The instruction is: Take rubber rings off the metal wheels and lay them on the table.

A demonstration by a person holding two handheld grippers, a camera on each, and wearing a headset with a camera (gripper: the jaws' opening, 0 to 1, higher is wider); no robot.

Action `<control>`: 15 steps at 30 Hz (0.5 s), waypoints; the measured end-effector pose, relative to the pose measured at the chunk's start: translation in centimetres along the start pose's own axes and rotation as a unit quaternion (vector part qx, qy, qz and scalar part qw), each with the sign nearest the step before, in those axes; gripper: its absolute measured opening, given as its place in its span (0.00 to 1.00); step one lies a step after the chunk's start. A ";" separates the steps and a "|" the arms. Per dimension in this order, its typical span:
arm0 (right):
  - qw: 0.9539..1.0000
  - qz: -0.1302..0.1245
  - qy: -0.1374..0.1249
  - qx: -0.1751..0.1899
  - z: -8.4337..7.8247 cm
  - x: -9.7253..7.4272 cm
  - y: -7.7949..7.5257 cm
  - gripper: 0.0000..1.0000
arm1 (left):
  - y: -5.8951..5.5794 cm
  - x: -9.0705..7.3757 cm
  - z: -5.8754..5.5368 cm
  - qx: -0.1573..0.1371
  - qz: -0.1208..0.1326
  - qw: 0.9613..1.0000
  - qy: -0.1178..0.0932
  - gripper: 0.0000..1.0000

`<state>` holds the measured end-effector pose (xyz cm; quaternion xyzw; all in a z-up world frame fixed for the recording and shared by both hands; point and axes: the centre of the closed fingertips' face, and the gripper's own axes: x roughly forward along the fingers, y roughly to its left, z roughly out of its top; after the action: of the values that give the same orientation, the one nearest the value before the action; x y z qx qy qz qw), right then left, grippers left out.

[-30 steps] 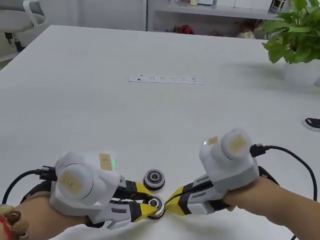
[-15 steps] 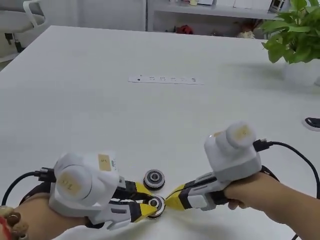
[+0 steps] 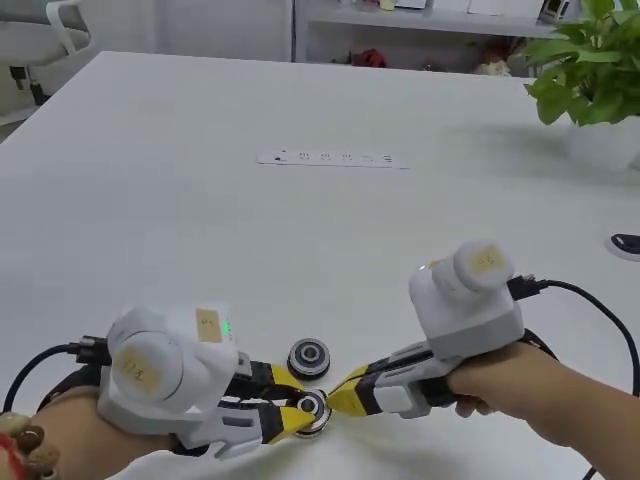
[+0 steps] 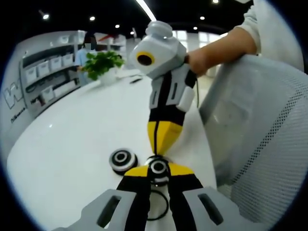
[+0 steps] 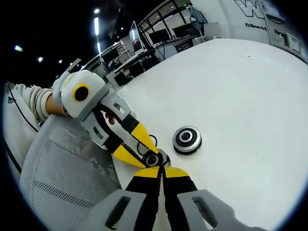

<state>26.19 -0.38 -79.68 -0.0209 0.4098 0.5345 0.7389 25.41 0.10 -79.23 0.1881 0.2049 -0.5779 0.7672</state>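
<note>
Clamping the small silver metal wheel [image 3: 311, 407] at lower centre, left gripper [image 4: 158, 170] holds; right gripper [image 5: 161, 169], jaws together at its rim, could slip, jolting it loose.

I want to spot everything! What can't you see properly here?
Held wheel: head view, mostly covered by the left gripper and right gripper tips.
Dark thing: head view, cut off by the right edge.
Plant: head view, cut by the top and right edges.
Power strip sockets: head view, too small.
</note>
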 end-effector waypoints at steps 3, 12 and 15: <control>1.000 0.000 0.000 -0.003 0.1 0.0 0.0 0.00 | 0.0 0.0 0.0 0.000 0.000 1.000 0.000 0.14; 1.000 0.003 -0.002 -0.004 0.3 0.1 0.1 0.00 | 0.0 0.0 0.0 -0.002 0.000 1.000 -0.002 0.14; 1.000 0.004 -0.002 -0.004 0.3 0.1 0.2 0.00 | 0.0 0.0 0.0 -0.002 0.001 1.000 -0.002 0.14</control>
<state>26.25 -0.09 -79.47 -0.0207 0.4061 0.5392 0.7376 25.42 0.12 -79.21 0.1854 0.2041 -0.5776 0.7684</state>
